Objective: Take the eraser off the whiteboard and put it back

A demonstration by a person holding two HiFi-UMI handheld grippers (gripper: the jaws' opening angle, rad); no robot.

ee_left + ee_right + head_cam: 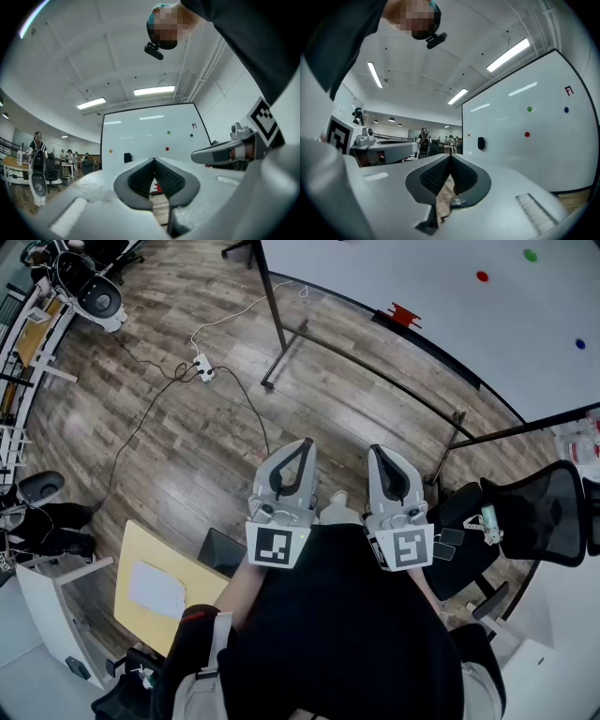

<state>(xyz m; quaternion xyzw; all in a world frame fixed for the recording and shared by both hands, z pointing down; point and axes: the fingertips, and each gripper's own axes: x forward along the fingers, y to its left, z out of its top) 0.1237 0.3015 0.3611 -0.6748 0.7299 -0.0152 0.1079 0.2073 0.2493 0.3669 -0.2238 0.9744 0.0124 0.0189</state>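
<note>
The whiteboard (441, 287) stands on a wheeled frame ahead and to the right. A small black block, which looks like the eraser (127, 158), sticks to the board's left part, well away from both grippers; it shows again as the eraser (481, 143) in the right gripper view. It is outside the head view. Green, red and blue dots (168, 132) and a red clip (405, 315) at the lower edge are also on the board. My left gripper (305, 442) (153, 160) and right gripper (380, 449) (450, 156) are held side by side at waist height, both shut and empty, pointing toward the board.
A black mesh office chair (539, 512) stands close at the right. A power strip (203, 367) with cables lies on the wood floor at the left of the board's legs (281, 334). A yellow desk (155, 587) is at my left. People (37, 150) stand far off.
</note>
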